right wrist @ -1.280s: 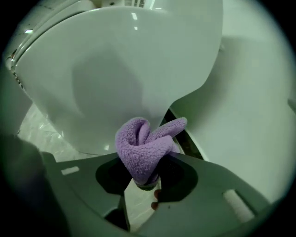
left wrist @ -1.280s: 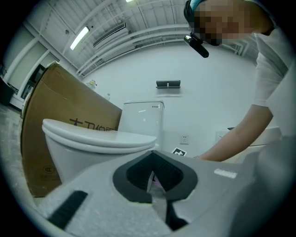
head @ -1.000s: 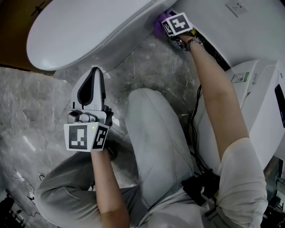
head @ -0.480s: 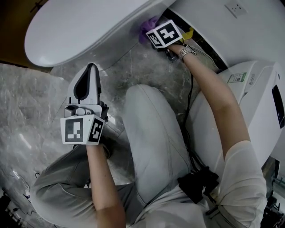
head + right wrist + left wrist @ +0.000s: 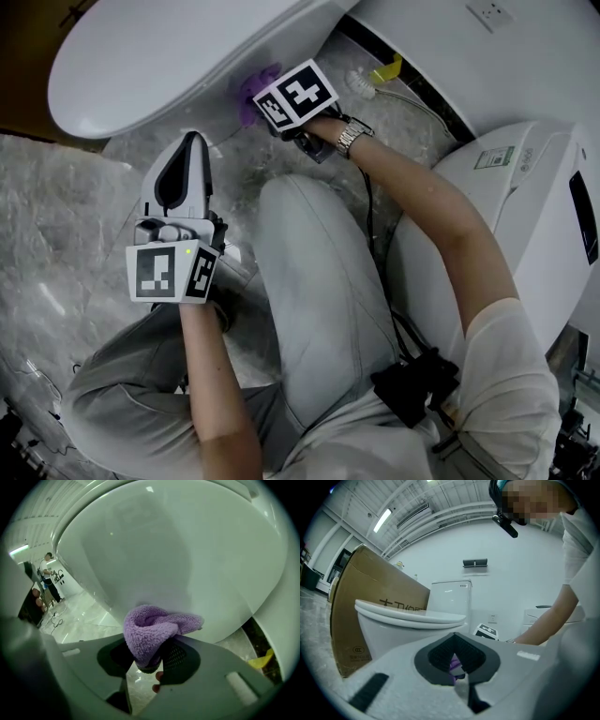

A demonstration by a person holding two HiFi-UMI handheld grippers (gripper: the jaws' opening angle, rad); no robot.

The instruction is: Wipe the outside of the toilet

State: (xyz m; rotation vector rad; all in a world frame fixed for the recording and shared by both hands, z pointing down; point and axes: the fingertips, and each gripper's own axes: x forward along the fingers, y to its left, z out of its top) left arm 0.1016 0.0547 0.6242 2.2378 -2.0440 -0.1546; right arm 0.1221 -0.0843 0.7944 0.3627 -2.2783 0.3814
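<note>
Crouching on a grey stone floor (image 5: 56,234), beside a white toilet (image 5: 159,56) at the floor's far edge, against the wall (image 5: 525,37). Holding a fluffy purple cloth (image 5: 154,630) in the right gripper (image 5: 150,660), jaws squeezed tight on its bunched end. Pressing the cloth against the outside of the toilet bowl, low down, under the rim and just above the floor. Wearing a shiny watch (image 5: 351,137) on the right wrist. Holding the left gripper (image 5: 191,145) over the floor, near the bent knee (image 5: 300,216), apart from the toilet and pointed toward it. Jaws there closed together, with nothing between them. Seen beside the toilet in the left gripper view, a big brown cardboard box (image 5: 356,606). Over by the floor's right edge, another big white unit (image 5: 525,206).
</note>
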